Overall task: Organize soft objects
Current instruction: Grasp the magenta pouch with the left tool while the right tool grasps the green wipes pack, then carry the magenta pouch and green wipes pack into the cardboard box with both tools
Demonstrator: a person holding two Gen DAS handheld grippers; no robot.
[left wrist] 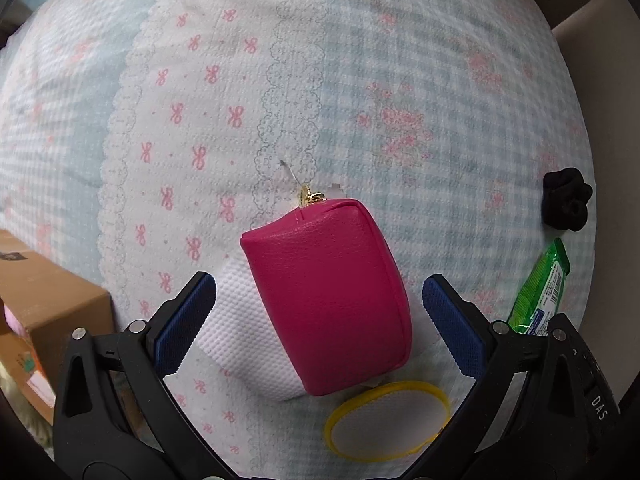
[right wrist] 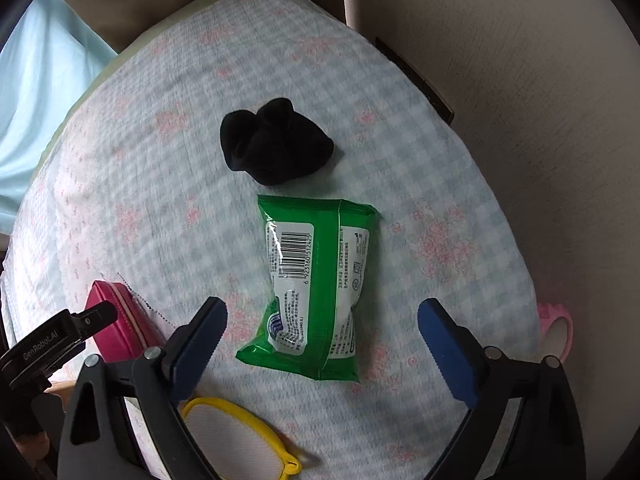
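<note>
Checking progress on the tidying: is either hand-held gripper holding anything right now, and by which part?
Nothing is held. The left hand-held gripper stands open around the pink pouch; the right hand-held gripper stands open over the green wipes pack.

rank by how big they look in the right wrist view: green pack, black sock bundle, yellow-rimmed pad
1. green pack, largest
2. black sock bundle
3. yellow-rimmed pad, though partly hidden behind the right gripper's finger and nearer the camera, so its rank against the bundle is unsure.

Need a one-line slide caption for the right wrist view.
Open right claw above a green wipes pack on the checked bedcover, black fabric bundle beyond.
</note>
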